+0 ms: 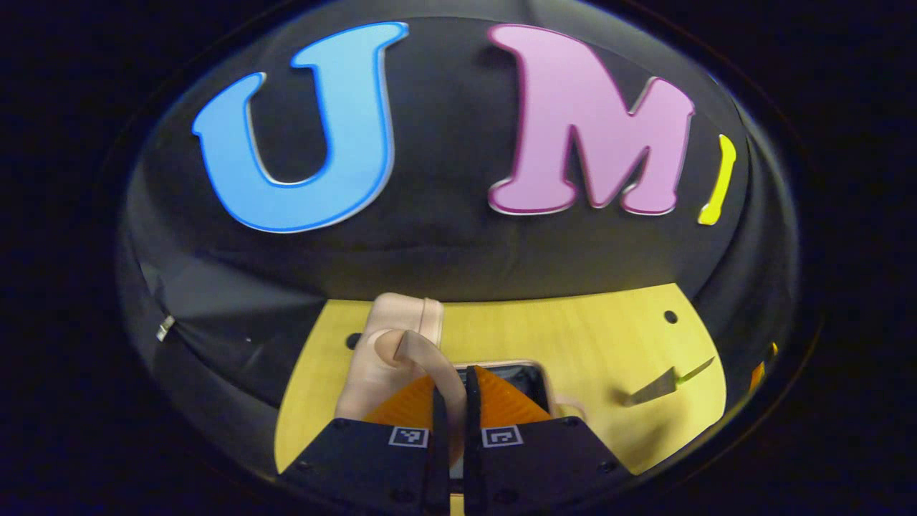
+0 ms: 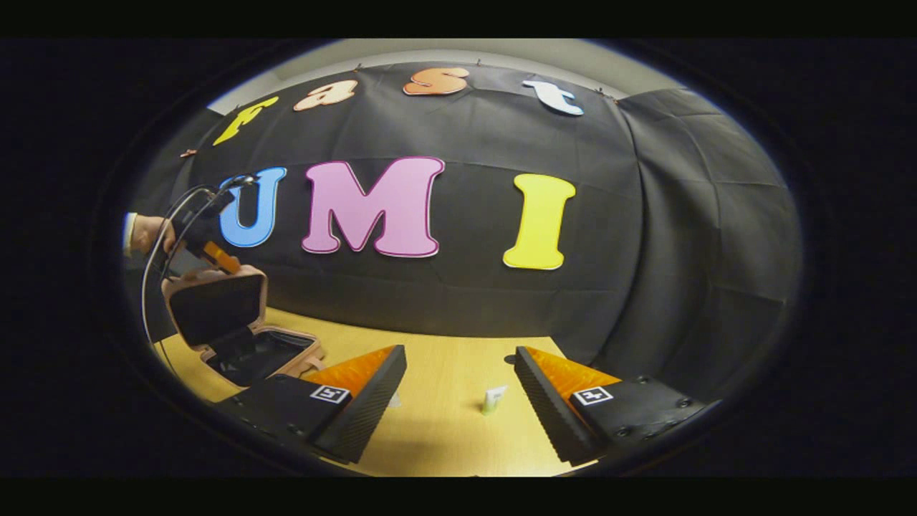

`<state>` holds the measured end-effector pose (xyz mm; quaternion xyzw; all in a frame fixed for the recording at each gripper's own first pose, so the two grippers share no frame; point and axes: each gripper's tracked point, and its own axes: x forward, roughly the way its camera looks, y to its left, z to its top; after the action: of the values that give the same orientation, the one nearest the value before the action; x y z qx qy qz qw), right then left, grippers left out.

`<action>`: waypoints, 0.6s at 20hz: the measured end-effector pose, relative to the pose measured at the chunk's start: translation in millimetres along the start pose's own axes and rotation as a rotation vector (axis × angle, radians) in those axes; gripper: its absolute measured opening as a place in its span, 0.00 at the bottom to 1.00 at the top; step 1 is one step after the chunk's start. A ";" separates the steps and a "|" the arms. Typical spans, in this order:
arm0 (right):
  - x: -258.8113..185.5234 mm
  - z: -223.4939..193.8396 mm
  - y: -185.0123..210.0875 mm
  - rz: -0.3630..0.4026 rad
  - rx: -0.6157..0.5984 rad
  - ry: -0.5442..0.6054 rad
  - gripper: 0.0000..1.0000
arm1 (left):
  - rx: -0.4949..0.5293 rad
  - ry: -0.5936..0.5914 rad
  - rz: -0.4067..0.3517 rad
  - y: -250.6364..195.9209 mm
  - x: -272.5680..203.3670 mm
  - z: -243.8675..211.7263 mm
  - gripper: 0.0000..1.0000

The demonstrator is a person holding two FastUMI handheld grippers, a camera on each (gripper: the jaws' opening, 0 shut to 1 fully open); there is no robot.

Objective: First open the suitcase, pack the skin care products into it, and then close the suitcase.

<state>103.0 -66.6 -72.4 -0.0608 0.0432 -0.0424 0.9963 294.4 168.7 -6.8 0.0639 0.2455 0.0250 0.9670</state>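
The suitcase (image 2: pixel 236 330) sits near the left end of the wooden table (image 2: pixel 444 373), close to the front edge, and it is open: its lid (image 2: pixel 215 304) stands nearly upright over the lower half, whose dark lining looks bare as far as can be seen. In the right gripper view the left gripper (image 2: pixel 218 258) is at the lid's top edge, held by a hand (image 2: pixel 147 233) with cables looping off it. In the left gripper view the left gripper (image 1: pixel 453 401) has its fingers almost together around the pale handle strap (image 1: pixel 430 362) on the lid's rim; the strap passes between them, so they appear closed on it. The right gripper (image 2: pixel 458 390) hangs over the middle of the table with its fingers wide apart and nothing between them. Between and beyond them one small pale tube (image 2: pixel 493 399) stands upright on the bare wood, well apart from the suitcase. The table runs back to the black cloth wall (image 2: pixel 645 251), with open wood around the tube. One suitcase and one tube can be counted.
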 end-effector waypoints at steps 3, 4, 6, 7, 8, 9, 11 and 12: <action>-2.9 -9.0 21.2 -0.035 -0.013 0.037 0.96 | 0.017 0.003 0.120 124.4 20.9 -23.5 0.12; -3.0 -13.0 27.4 -0.048 -0.017 0.049 0.96 | 0.011 -0.002 0.132 156.5 33.3 -32.2 0.12; -0.6 -24.3 38.3 -0.078 0.002 0.068 0.96 | 0.033 -0.014 0.150 216.3 61.7 -61.7 0.11; -0.1 -30.6 45.8 -0.085 0.010 0.070 0.96 | 0.025 -0.014 0.128 236.7 81.5 -81.5 0.11; 1.5 -39.0 52.5 -0.089 0.006 0.073 0.96 | -0.016 0.007 0.125 250.0 102.5 -102.6 0.11; 3.0 -49.4 59.3 -0.088 -0.001 0.082 0.96 | -0.078 0.028 0.118 255.9 124.4 -120.1 0.11; 5.5 -68.5 64.6 -0.094 -0.009 0.111 0.96 | -0.166 0.075 0.126 260.5 156.8 -151.7 0.11; 6.7 -73.9 66.7 -0.097 0.001 0.116 0.97 | -0.159 0.092 0.132 261.6 168.5 -162.5 0.11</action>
<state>108.2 -9.9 -154.4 -0.0597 0.0981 -0.0941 0.9889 360.3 459.3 -192.3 0.0019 0.2821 0.1108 0.9530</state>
